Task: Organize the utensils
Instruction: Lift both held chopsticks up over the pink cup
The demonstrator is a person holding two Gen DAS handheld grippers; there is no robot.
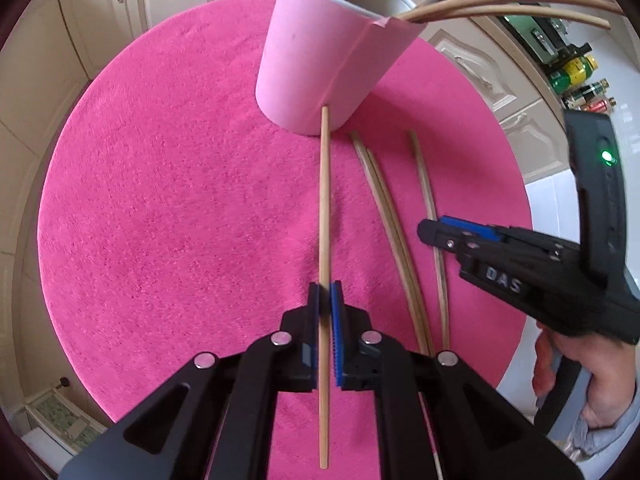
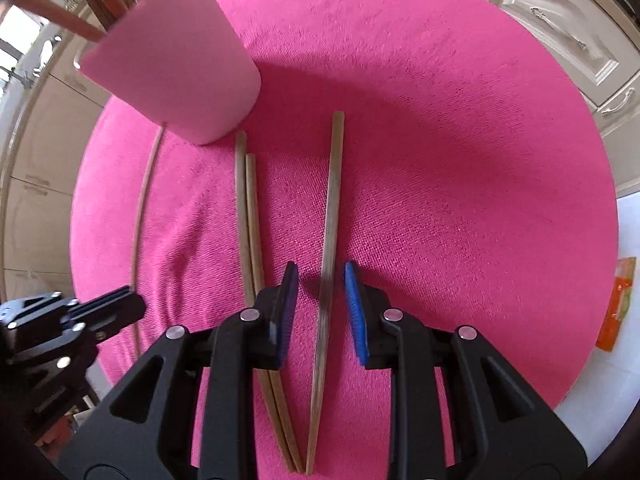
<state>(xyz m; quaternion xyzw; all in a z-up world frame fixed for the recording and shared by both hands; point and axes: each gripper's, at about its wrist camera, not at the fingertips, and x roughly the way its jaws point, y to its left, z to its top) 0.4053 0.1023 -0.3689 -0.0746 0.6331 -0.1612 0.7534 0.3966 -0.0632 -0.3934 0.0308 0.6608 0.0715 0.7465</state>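
Observation:
My left gripper (image 1: pixel 326 285) is shut on one wooden chopstick (image 1: pixel 325 200), whose far tip reaches the base of the pink cup (image 1: pixel 320 52). The cup holds several chopsticks. The cup, a pair of chopsticks (image 1: pixel 384 220) and a single one (image 1: pixel 428 208) all rest on the round pink mat (image 1: pixel 160 200). My right gripper (image 2: pixel 321 266) points down over that single chopstick (image 2: pixel 332 200). Its jaws are open, and the stick lies between the blue pads without touching them. In the right wrist view the pair (image 2: pixel 248 220) lies to the left, with the left gripper (image 2: pixel 136 300) and its held stick (image 2: pixel 142 220) beyond.
Cream cabinet doors (image 2: pixel 560 40) surround the mat. Bottles (image 1: pixel 576 72) stand at the far right in the left wrist view. An orange packet (image 2: pixel 616 304) lies off the mat's right edge. A person's hand (image 1: pixel 592 380) grips the right tool's handle.

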